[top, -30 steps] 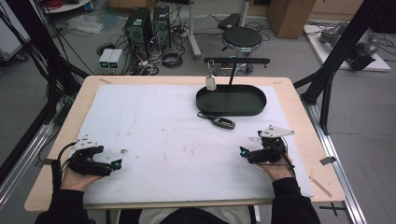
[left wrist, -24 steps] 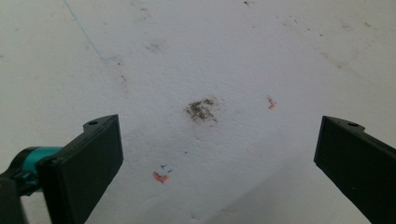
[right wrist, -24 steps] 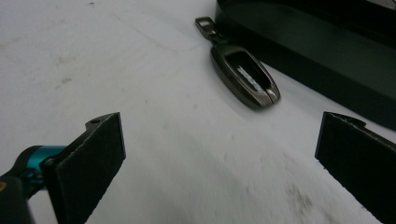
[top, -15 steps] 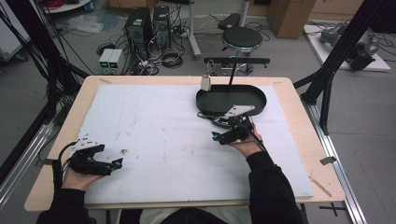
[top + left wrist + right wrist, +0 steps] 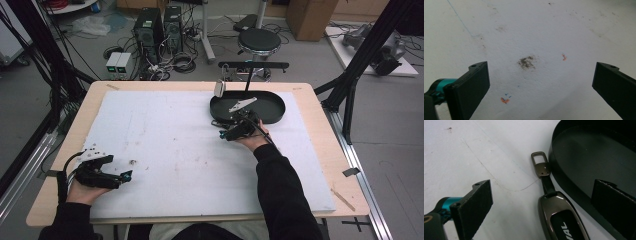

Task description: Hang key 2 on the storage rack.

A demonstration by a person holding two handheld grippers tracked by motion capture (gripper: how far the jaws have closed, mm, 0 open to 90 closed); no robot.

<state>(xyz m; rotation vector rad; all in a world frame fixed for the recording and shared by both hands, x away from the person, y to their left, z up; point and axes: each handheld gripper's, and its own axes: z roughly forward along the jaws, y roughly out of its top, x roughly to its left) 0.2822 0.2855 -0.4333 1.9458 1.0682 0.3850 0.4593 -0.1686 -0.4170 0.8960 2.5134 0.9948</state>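
Here right tool reaches forward, jaws wide, straddling key fob.

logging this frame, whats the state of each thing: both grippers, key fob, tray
left gripper: open, nothing between the jaws, resting low over the white mat
right gripper: open, jaws either side of the key fob
key fob: lying flat on the mat, beside the tray, not gripped
black tray: upright on the mat; a stand rises from it

Lab (computers, cables, rig frame).
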